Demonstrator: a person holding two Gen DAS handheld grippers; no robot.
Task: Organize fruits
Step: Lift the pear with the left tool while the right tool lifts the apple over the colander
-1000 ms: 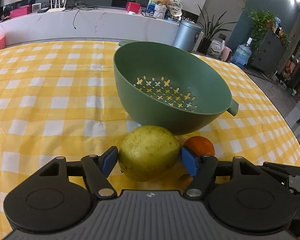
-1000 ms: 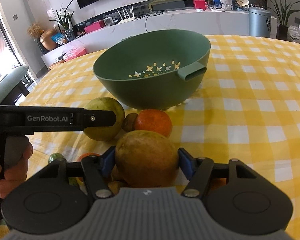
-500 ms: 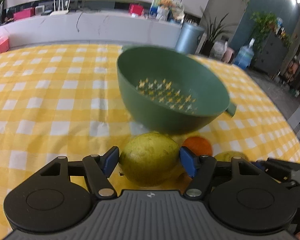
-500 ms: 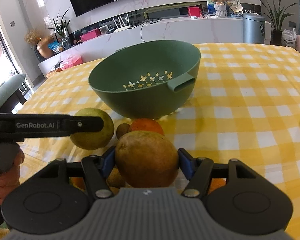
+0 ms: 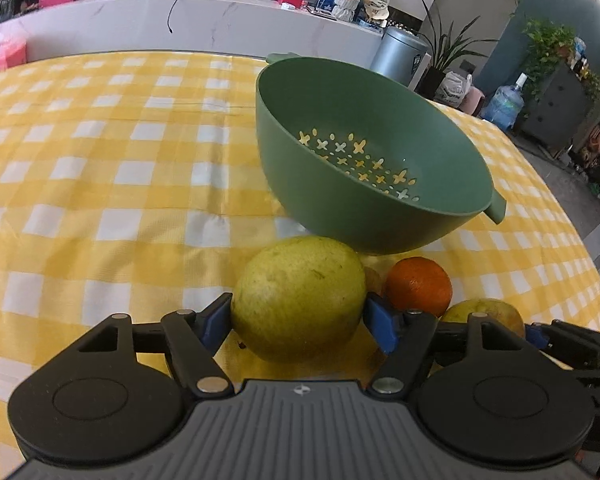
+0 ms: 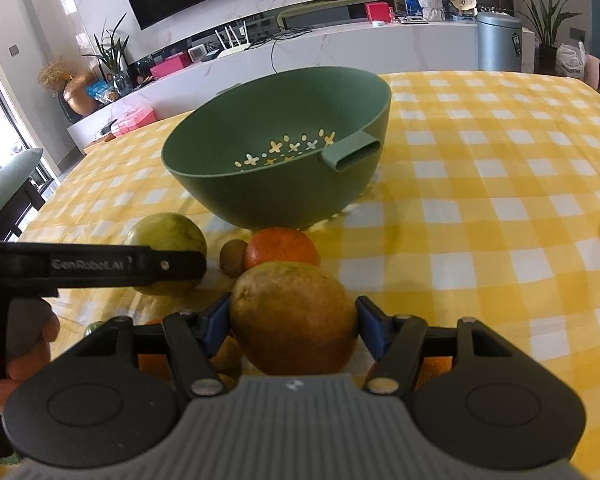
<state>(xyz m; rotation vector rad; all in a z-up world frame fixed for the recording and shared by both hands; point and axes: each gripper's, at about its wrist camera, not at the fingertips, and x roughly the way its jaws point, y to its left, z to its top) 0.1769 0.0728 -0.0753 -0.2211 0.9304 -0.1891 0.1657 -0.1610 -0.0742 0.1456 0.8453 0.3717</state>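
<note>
My left gripper (image 5: pixel 300 320) is shut on a large yellow-green pear (image 5: pixel 300 296), held above the checked cloth, short of the green colander (image 5: pixel 364 160). My right gripper (image 6: pixel 292 324) is shut on a brownish-yellow pear (image 6: pixel 294 320), also raised in front of the colander (image 6: pixel 280 160). The colander is empty. An orange (image 6: pixel 282 246) and a small kiwi (image 6: pixel 233 257) lie on the cloth just before it. The left gripper (image 6: pixel 100 266) with its pear (image 6: pixel 168 236) shows in the right wrist view. The right pear (image 5: pixel 486 312) shows in the left wrist view.
The table carries a yellow and white checked cloth (image 5: pixel 100 168). More small fruits lie half hidden under my right gripper (image 6: pixel 152 356). A white counter (image 5: pixel 180 24) and a grey bin (image 5: pixel 400 56) stand beyond the far edge.
Both grippers have risen with their pears and moved a little back, so the colander sits further ahead. The left view has turned, showing the colander more to the right.
</note>
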